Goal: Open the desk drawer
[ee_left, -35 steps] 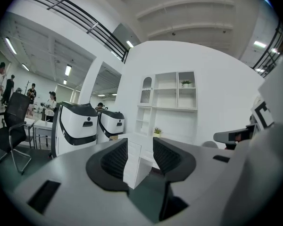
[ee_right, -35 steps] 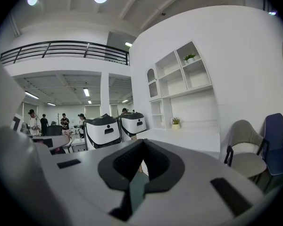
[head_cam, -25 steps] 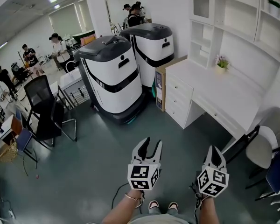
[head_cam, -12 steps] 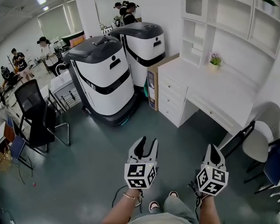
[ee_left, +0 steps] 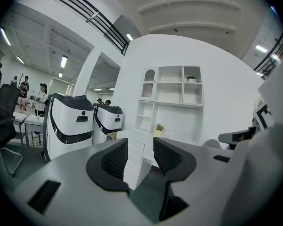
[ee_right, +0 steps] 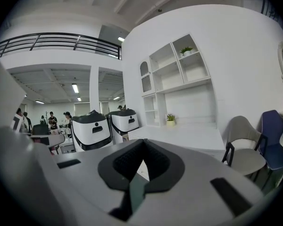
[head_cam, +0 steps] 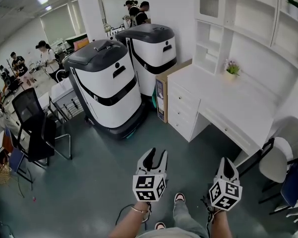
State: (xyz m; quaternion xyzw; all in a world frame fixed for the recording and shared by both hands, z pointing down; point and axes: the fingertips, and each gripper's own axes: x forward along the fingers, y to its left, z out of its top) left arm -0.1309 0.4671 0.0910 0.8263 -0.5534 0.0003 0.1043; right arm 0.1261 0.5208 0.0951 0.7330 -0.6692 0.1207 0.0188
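White desk (head_cam: 238, 103) now nearer — left gripper (head_cam: 157, 155) jaws spread, empty, just narrowing; right gripper (head_cam: 226, 161) jaws together.

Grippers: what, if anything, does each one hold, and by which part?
Nothing. Left gripper: jaws apart, empty, having just closed slightly. Right gripper: jaws shut, empty.

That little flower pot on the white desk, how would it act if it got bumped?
Probably light: the pot is small beside the desk. It may tip easily, since the flowers rise well above it. It stands far back from the drawers, so pulling one likely leaves it alone.
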